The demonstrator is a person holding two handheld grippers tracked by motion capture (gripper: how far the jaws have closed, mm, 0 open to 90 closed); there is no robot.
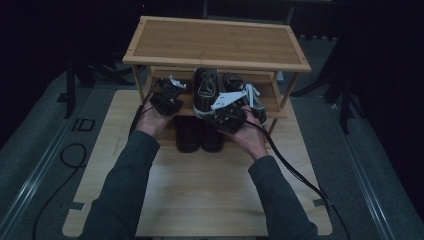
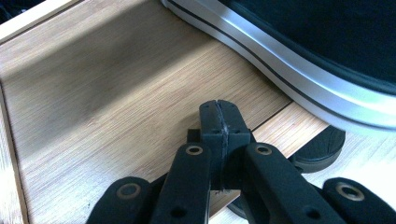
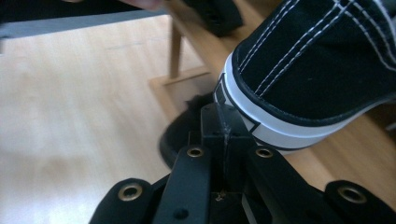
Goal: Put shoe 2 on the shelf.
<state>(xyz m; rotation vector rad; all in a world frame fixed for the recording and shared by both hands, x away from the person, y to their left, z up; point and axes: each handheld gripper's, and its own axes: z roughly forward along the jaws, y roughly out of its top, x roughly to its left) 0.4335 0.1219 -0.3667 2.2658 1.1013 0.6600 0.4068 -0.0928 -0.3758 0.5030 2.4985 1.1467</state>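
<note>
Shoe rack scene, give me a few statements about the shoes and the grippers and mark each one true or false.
1. The top shelf of the bamboo rack is bare. True.
2. A pair of black sneakers with white soles sits on the middle shelf. True.
3. The left gripper has its fingers wide open. False: they are shut, with nothing between them.
4. The right gripper is shut near a sneaker's heel. True.
5. The dark shoes at the bottom are red. False: they are black.
</note>
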